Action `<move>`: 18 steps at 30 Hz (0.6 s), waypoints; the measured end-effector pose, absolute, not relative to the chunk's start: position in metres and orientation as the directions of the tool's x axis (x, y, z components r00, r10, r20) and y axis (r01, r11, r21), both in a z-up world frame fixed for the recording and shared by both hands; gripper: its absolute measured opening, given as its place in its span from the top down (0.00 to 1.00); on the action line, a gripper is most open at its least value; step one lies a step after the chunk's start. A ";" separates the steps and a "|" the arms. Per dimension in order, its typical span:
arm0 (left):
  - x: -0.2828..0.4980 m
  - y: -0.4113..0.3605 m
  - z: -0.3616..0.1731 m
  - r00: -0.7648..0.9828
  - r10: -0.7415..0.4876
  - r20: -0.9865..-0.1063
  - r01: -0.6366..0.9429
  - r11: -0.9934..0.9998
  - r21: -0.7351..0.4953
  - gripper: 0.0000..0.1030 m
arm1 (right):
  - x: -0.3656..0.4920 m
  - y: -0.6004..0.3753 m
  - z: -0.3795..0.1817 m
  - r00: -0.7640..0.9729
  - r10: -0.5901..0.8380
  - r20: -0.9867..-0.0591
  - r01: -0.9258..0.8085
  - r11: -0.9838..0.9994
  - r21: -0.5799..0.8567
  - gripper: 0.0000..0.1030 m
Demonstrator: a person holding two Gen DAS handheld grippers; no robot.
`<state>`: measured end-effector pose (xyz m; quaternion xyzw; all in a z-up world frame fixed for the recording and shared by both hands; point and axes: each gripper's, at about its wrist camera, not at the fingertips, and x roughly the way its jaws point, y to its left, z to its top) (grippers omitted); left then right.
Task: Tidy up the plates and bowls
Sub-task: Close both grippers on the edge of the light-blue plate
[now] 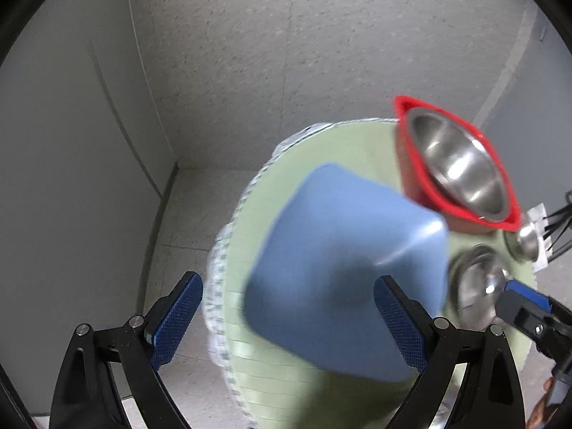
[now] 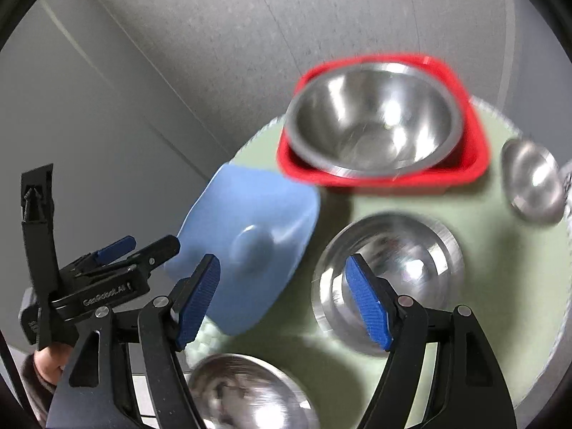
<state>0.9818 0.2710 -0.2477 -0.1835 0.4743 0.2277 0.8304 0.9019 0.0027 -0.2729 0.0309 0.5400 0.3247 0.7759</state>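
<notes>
A blue square plate (image 2: 250,246) lies upside down on a round green table (image 2: 411,200); it also shows in the left wrist view (image 1: 343,275). A red square bowl (image 2: 475,150) holds a large steel bowl (image 2: 375,125). A steel bowl (image 2: 422,261) sits in front of it. My right gripper (image 2: 286,300) is open above the table between the blue plate and that steel bowl. My left gripper (image 1: 289,318) is open over the blue plate, and shows at the left of the right wrist view (image 2: 118,261).
A small steel bowl (image 2: 532,182) sits at the table's right. Another steel bowl (image 2: 250,393) is at the near edge. Grey walls and a tiled floor (image 1: 186,214) surround the table. Cables (image 1: 557,228) hang at the far right.
</notes>
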 end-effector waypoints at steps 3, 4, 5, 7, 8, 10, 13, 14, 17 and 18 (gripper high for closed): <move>0.974 0.288 -0.254 0.442 0.190 -0.877 -0.537 0.839 -0.089 0.09 | 0.893 0.022 -0.286 0.165 0.515 -0.841 -0.432 0.804 0.408 0.28; 0.973 0.292 -0.256 0.444 0.177 -0.879 -0.527 0.844 -0.096 0.10 | 0.888 0.029 -0.289 0.156 0.507 -0.848 -0.425 0.809 0.406 0.28; 0.971 0.296 -0.258 0.444 0.162 -0.881 -0.513 0.852 -0.102 0.11 | 0.886 0.033 -0.292 0.152 0.501 -0.852 -0.420 0.813 0.403 0.28; 0.971 0.300 -0.261 0.444 0.139 -0.885 -0.488 0.866 -0.109 0.14 | 0.881 0.042 -0.299 0.147 0.474 -0.868 -0.401 0.831 0.386 0.28; 0.971 0.302 -0.263 0.444 0.124 -0.887 -0.475 0.873 -0.115 0.17 | 0.880 0.046 -0.301 0.143 0.467 -0.872 -0.395 0.835 0.383 0.28; 0.973 0.306 -0.268 0.440 0.097 -0.893 -0.453 0.882 -0.127 0.24 | 0.878 0.050 -0.310 0.139 0.449 -0.883 -0.380 0.848 0.371 0.29; 0.976 0.317 -0.276 0.430 0.068 -0.900 -0.427 0.894 -0.137 0.35 | 0.875 0.057 -0.319 0.128 0.432 -0.893 -0.362 0.858 0.364 0.32; 0.975 0.324 -0.279 0.428 0.059 -0.902 -0.418 0.898 -0.140 0.37 | 0.874 0.060 -0.321 0.131 0.418 -0.899 -0.365 0.864 0.348 0.32; 0.984 0.332 -0.287 0.422 0.040 -0.906 -0.400 0.904 -0.147 0.45 | 0.872 0.068 -0.330 0.117 0.393 -0.912 -0.362 0.872 0.329 0.36; 0.985 0.334 -0.289 0.420 0.029 -0.907 -0.393 0.907 -0.153 0.51 | 0.873 0.070 -0.335 0.108 0.387 -0.916 -0.354 0.876 0.328 0.38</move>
